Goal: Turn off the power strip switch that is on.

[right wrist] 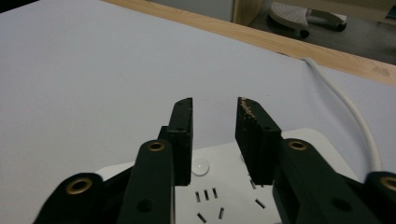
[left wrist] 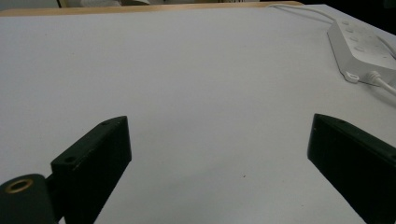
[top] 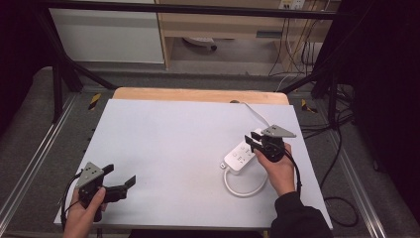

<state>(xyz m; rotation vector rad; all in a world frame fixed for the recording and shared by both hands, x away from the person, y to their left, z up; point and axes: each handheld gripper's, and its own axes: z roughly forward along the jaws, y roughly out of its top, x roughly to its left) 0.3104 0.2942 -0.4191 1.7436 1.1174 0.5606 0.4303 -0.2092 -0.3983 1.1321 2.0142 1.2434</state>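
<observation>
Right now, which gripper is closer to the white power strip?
Right. The right gripper hovers directly over the power strip, jaws above its top face. The left gripper sits far across the table, near its front left corner.

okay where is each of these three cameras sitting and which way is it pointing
High view: above the near table edge, looking forward and down; shows both hands, left gripper, right gripper.
Left gripper view: rides the left gripper, facing across the bare table.
Right gripper view: rides the right gripper, just above the power strip.
Shared: all three show the power strip.
</observation>
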